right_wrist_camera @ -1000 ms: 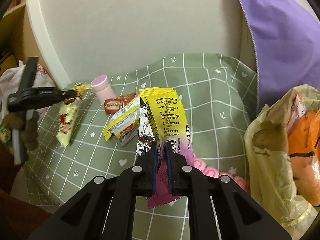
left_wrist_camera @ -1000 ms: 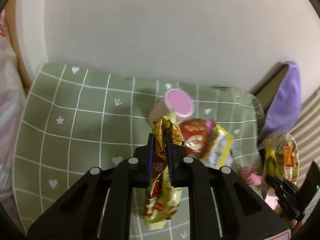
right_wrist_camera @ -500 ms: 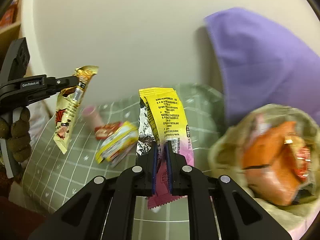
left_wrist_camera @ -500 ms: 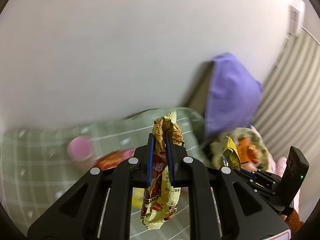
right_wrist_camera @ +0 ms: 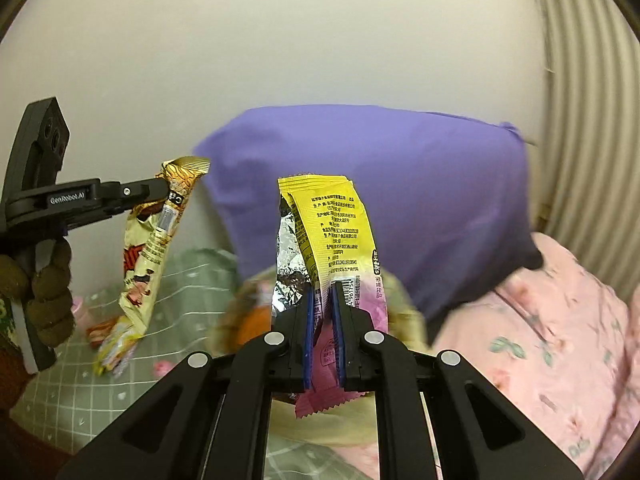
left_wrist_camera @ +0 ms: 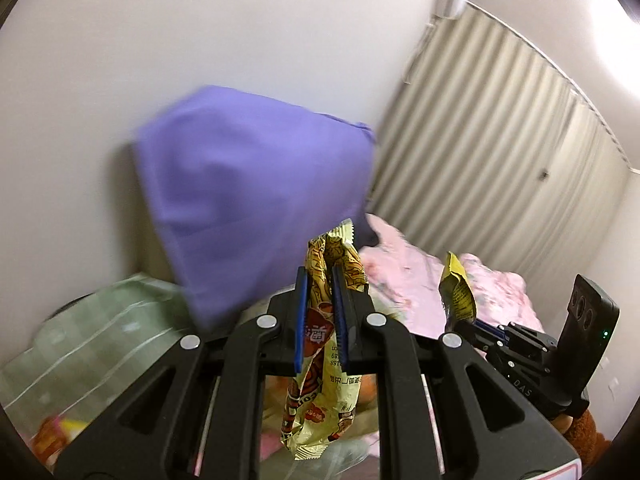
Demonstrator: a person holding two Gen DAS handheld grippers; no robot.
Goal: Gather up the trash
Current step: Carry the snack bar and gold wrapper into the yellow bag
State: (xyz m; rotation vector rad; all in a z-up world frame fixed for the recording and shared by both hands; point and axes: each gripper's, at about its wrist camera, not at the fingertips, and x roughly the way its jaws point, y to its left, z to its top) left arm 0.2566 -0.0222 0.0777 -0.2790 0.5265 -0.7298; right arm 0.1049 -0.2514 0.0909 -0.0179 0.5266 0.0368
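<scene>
left gripper (left_wrist_camera: 320, 276) clamped on gold wrapper (left_wrist_camera: 320, 392), right gripper (right_wrist_camera: 324, 300) on yellow-pink wrapper (right_wrist_camera: 336, 236), both tilted slightly downward

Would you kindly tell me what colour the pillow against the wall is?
The pillow is plain purple, clearest in the right wrist view.

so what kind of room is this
Most likely a bedroom: a purple pillow leans against the wall, a pink floral quilt lies beside it, and a pleated curtain hangs behind.
</scene>
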